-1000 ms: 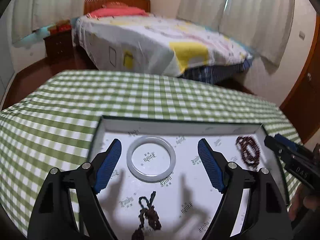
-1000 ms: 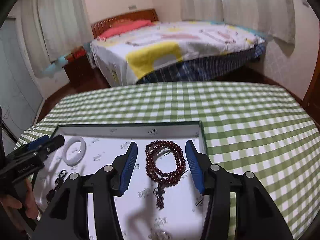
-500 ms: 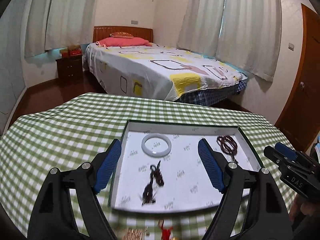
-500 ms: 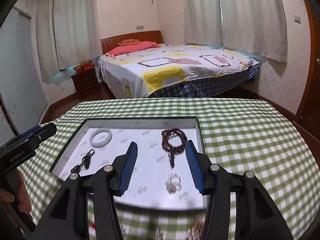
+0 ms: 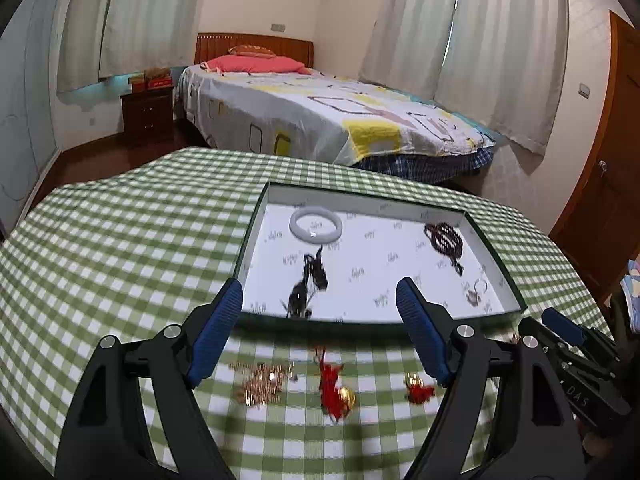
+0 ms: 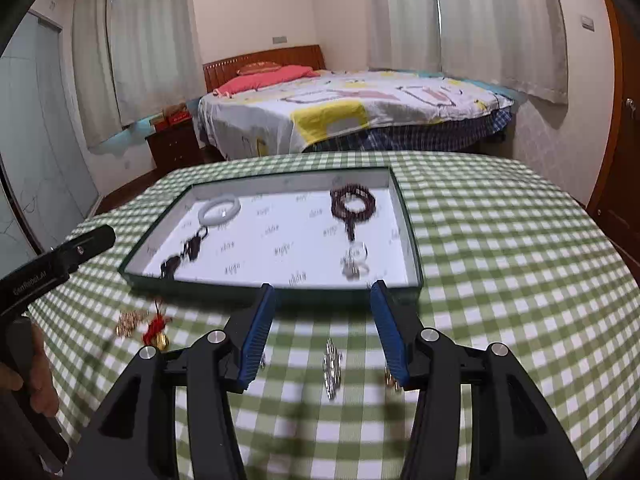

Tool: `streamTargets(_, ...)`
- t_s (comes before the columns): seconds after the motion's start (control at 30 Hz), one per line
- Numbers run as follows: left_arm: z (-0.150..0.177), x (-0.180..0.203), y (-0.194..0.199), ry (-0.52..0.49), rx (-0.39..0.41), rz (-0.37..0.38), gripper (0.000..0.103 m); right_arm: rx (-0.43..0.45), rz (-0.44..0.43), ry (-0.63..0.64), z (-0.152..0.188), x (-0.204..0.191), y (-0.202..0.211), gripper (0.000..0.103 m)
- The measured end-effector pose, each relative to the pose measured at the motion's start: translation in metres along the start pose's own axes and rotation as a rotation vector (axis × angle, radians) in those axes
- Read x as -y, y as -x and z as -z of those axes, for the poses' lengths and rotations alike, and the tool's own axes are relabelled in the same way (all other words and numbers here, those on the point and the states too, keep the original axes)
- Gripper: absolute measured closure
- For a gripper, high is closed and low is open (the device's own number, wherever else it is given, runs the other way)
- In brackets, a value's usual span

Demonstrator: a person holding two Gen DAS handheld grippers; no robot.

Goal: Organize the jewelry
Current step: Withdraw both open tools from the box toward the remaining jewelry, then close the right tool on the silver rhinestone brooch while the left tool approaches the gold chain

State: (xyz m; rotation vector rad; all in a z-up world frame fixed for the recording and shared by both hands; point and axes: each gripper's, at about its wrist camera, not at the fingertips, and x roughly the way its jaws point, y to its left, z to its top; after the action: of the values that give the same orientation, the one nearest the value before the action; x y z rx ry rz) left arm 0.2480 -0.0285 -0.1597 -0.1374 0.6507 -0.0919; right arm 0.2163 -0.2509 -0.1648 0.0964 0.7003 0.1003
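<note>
The table (image 5: pixel 120 240), under a green checked cloth, carries a shallow tray (image 5: pixel 496 268) at 12 o'clock from both claws. Already in it lie a white bangle (image 5: pixel 316 225), a dark red bead bracelet (image 5: pixel 444 236), a black beaded piece (image 5: pixel 308 284) and a small silver piece (image 6: pixel 354 262).

The loose jewelry sits on the cloth nearer than the tray. The left claw (image 5: pixel 320 334) is released, holding nothing; between its fingers lie a gold chain (image 5: pixel 262 386) at 7 o'clock, a red tassel with a gold bell (image 5: pixel 334 390) dead ahead at 6 o'clock, and a smaller red charm (image 5: pixel 418 388) by the right finger.

The right claw (image 6: pixel 322 332) is likewise released and empty. A silver brooch-like piece (image 6: pixel 332 364) lies centred between its fingers, long axis running 12 to 6, so this claw seems better placed for it.
</note>
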Motion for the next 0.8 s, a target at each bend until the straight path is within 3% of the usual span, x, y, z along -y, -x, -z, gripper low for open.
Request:
streamTargets(0.33,0.026,-0.015,0.009,0.003,-0.037,-0.033,0.025,-0.074,-0.003,0.013,0.024,-0.004,-0.010,0.055)
streamTargets(0.8,0.036,-0.035,0.010,0.015,-0.055,-0.073,0.025,-0.146,0.008,0.013,0.028,-0.005,-0.030,0.067)
